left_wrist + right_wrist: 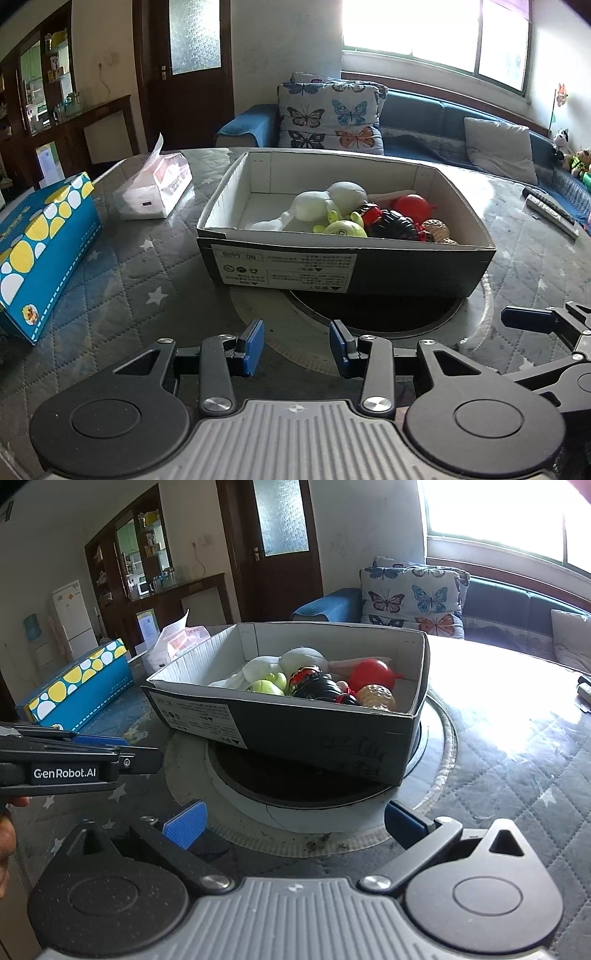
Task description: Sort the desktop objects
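Black cardboard box (pixel 347 266), toys inside

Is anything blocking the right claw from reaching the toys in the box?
Only the box's own near wall. The toys lie behind it, so the open right claw must go up and over. The table stretch between looks bare.

- We see our right gripper (pixel 293 825) spread wide over the quilted table (pixel 517 760).
- Our cardboard box (pixel 295 723) holds toys: red ball (pixel 369 674), black figure (pixel 317 686), perhaps a green turtle (pixel 267 685).
- Left gripper (pixel 122 751) enters sideways.
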### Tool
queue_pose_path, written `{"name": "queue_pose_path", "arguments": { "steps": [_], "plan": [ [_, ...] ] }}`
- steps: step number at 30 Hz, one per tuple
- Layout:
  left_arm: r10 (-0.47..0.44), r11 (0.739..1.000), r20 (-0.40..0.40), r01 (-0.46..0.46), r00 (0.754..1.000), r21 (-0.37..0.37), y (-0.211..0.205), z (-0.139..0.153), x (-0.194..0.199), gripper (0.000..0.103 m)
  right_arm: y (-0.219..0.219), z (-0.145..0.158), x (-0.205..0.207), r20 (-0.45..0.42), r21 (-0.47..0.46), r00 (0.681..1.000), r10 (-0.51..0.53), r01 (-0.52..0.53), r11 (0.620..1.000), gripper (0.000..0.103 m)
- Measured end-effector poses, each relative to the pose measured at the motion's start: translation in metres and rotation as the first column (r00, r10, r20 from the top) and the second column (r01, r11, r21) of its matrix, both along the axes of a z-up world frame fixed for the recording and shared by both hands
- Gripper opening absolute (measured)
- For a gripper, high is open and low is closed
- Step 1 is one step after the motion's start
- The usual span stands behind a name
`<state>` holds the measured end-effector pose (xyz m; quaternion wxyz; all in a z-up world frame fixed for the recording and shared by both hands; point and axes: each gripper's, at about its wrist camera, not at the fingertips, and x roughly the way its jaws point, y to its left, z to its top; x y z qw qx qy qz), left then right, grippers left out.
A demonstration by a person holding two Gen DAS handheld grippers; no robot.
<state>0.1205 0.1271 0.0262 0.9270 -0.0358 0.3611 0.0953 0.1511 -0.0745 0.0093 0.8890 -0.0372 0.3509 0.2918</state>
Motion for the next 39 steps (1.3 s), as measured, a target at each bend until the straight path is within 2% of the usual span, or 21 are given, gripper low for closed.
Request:
{"name": "queue_pose_path", "arguments": {
  "steps": [39],
  "plan": [
    [-0.038, 0.999, -0.064, 0.039, 0.997, 0.015, 0.012, -0.012, 0.049, 0.042, 0.025, -0.004, 0.039, -0.072, -0.037, 0.995, -0.065, 0.062, 0.997, 0.103]
  ]
}}
